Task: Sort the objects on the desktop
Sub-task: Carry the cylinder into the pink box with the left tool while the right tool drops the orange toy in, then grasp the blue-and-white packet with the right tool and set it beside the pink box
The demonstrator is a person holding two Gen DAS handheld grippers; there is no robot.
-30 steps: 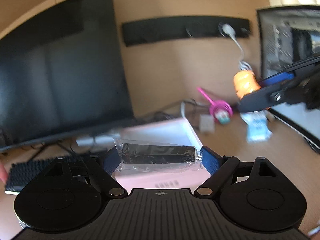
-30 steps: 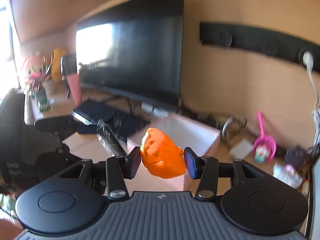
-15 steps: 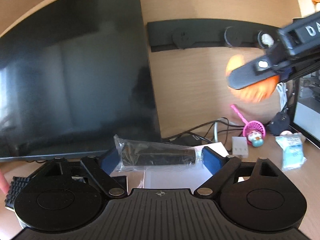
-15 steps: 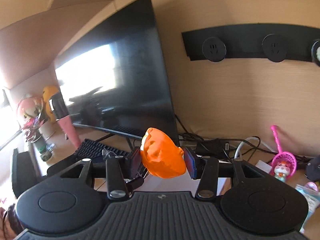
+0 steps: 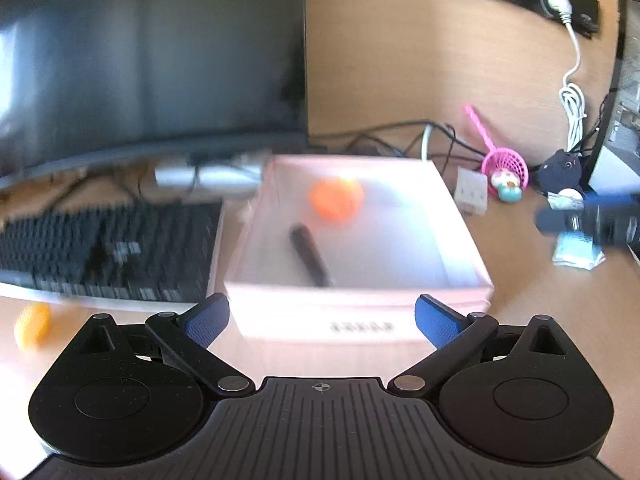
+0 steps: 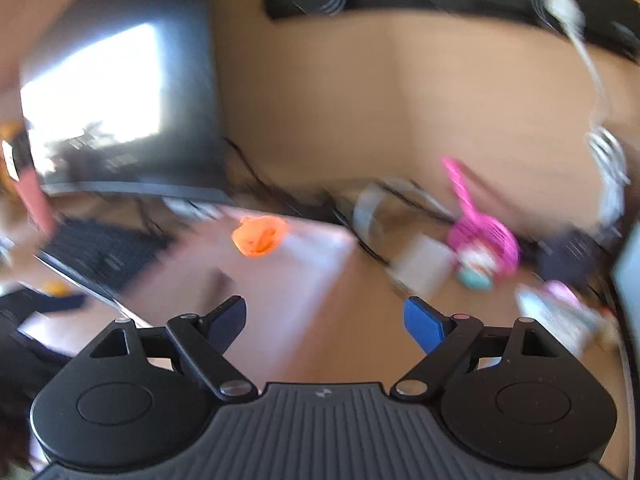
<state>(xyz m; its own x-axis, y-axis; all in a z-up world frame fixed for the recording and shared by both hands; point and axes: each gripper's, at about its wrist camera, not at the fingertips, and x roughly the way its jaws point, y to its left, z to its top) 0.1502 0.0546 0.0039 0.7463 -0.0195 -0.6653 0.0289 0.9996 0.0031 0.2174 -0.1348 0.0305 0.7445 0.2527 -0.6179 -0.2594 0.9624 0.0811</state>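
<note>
An orange toy (image 5: 336, 200) and a dark, blurred cylinder (image 5: 311, 254) lie in the pink box (image 5: 360, 300); left gripper (image 5: 322, 316) and right gripper (image 6: 325, 320) jaws are opening, nothing between them.

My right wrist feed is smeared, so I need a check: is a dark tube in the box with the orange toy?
Observer: Yes. In the left wrist view the tube lies in the box, nearer the camera than the orange toy and apart from it.
Operator: Is the left gripper holding anything?
Observer: No. The left gripper has nothing between its fingers, and its jaws are opening.
Operator: Where does my gripper sit relative to the box?
Observer: The right gripper shows to the right of the box, outside it, by a blue packet. Its jaws are opening, with nothing between them.
</note>
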